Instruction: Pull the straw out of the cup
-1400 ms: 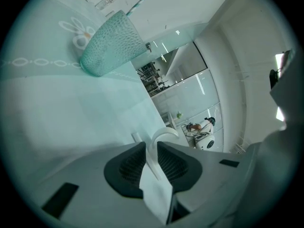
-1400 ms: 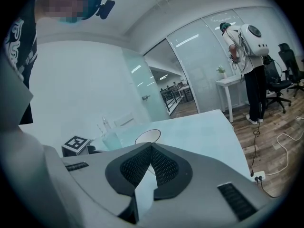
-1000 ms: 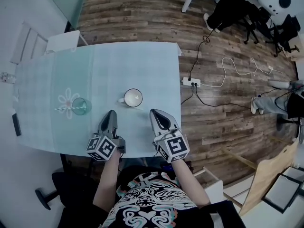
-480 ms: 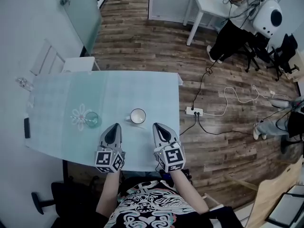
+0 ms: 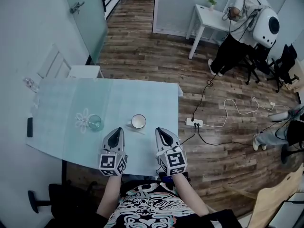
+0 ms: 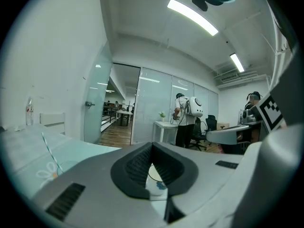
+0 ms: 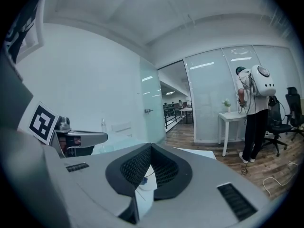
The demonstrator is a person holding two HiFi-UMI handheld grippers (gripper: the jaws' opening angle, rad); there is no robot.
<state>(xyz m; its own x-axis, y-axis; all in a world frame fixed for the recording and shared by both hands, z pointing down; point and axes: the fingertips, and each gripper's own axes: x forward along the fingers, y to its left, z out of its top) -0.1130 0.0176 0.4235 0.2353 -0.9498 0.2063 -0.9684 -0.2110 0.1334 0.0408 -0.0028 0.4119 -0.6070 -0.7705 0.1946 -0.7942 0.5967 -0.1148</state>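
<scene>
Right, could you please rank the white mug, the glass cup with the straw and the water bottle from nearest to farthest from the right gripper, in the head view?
1. White mug, just ahead and left of the right gripper.
2. Glass cup with the straw, farther left.
3. Water bottle, at the far left corner of the table.
</scene>
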